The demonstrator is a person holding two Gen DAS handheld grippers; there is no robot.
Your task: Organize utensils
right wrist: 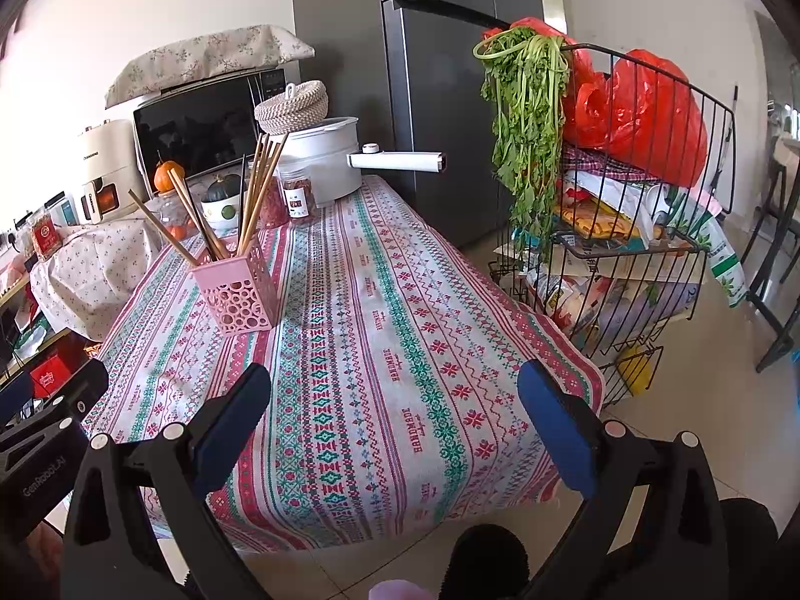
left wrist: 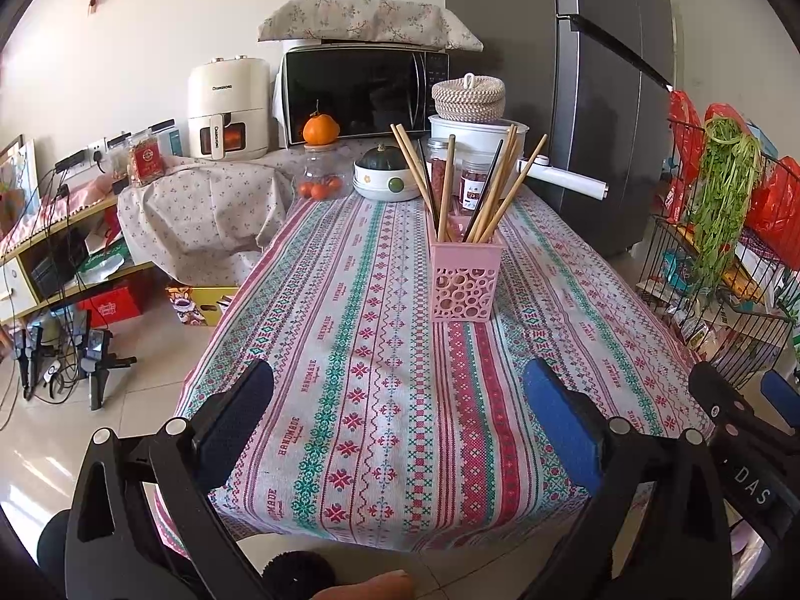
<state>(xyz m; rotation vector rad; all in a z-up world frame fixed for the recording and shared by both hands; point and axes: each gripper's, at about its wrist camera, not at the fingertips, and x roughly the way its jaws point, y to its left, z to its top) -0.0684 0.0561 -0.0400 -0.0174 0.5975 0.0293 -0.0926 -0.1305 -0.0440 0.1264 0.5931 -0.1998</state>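
A pink perforated utensil holder [left wrist: 465, 280] stands upright on the patterned tablecloth [left wrist: 360, 400], past the middle of the table. Several wooden chopsticks [left wrist: 500, 185] and a dark one stand in it, fanned out. It also shows in the right wrist view [right wrist: 240, 290] with the chopsticks [right wrist: 255, 190]. My left gripper [left wrist: 400, 400] is open and empty, above the near end of the table. My right gripper [right wrist: 395, 400] is open and empty, above the near right part of the table. The right gripper's body shows at the left view's right edge [left wrist: 735, 415].
At the far end stand a white pot with a long handle [left wrist: 480, 135], a woven lidded basket [left wrist: 467, 95], jars [left wrist: 472, 182], a bowl holding a green squash [left wrist: 385, 175], and a microwave [left wrist: 360, 90]. A wire rack with greens and red bags [right wrist: 625, 190] stands right of the table.
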